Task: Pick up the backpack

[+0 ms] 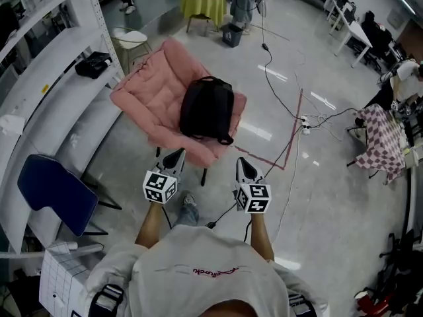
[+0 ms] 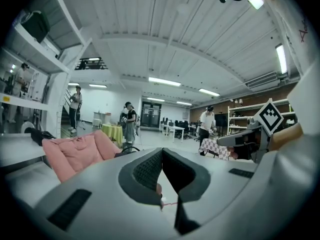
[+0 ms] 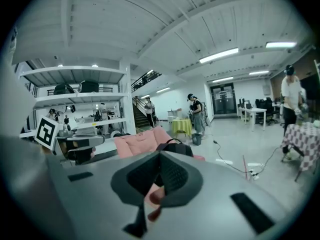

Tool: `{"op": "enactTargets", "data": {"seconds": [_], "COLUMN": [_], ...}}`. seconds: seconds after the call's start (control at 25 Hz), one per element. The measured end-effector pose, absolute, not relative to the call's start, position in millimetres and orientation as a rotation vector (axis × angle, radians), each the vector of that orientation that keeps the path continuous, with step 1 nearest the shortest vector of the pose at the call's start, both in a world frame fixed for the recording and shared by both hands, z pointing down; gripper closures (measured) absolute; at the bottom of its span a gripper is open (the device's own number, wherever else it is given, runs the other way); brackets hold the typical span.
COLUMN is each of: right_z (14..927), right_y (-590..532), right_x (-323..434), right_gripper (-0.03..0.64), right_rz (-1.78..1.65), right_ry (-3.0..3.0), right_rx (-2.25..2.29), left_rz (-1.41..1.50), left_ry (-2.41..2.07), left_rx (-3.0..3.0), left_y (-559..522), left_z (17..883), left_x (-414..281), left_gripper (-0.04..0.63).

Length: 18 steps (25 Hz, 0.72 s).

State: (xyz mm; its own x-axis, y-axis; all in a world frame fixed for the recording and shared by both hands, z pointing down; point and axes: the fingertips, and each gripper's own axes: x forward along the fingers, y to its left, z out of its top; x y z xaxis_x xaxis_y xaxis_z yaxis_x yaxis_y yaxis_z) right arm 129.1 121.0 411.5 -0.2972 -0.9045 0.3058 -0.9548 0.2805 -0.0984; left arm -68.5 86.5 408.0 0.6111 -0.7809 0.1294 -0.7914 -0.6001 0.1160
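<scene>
A black backpack point(image 1: 207, 107) rests upright on the seat of a pink cushioned chair point(image 1: 149, 101), a short way ahead of both grippers. My left gripper point(image 1: 177, 154) is shut and empty, pointing at the chair's front edge below the backpack's left side. My right gripper point(image 1: 243, 164) is also shut and empty, just off the chair's right front corner. In the right gripper view the backpack point(image 3: 175, 146) and its top handle show just over the closed jaws point(image 3: 160, 159), with the pink chair point(image 3: 137, 144) to the left. The left gripper view shows the chair point(image 2: 75, 151) left of the closed jaws point(image 2: 161, 156); the backpack is mostly hidden.
White shelving point(image 1: 59, 78) runs along the left, with a blue chair point(image 1: 56, 193) in front of it. Black cables point(image 1: 291, 131) and a power strip point(image 1: 305, 121) lie on the floor to the right. A checkered-cloth table point(image 1: 383, 140) and a yellow-green table point(image 1: 203, 2) stand farther off, with people nearby.
</scene>
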Motion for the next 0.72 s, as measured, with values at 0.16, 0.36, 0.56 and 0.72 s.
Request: {"op": "enactTargets", "data": {"seconds": [0.16, 0.36, 0.56, 0.72], "right_z": [405, 399, 402, 408], "right_y": [69, 10, -32, -46], "right_x": [115, 89, 67, 60], "right_gripper": [0.597, 0.598, 0.597, 0.597], "right_rz": [0.388, 0.374, 0.368, 0.378], "right_ry": [-2.337, -2.327, -2.309, -2.286], "right_rx": [1.747, 1.751, 1.759, 1.771], "left_rz": [0.101, 0.091, 0.100, 0.109], "left_ry": [-1.274, -1.246, -1.204, -1.160], "left_rx": [2.697, 2.713, 2.728, 2.738], "left_y": [34, -26, -69, -87], "left_z": [404, 399, 406, 413], "left_x": [-74, -94, -109, -112], "left_gripper": [0.584, 0.584, 0.584, 0.584]}}
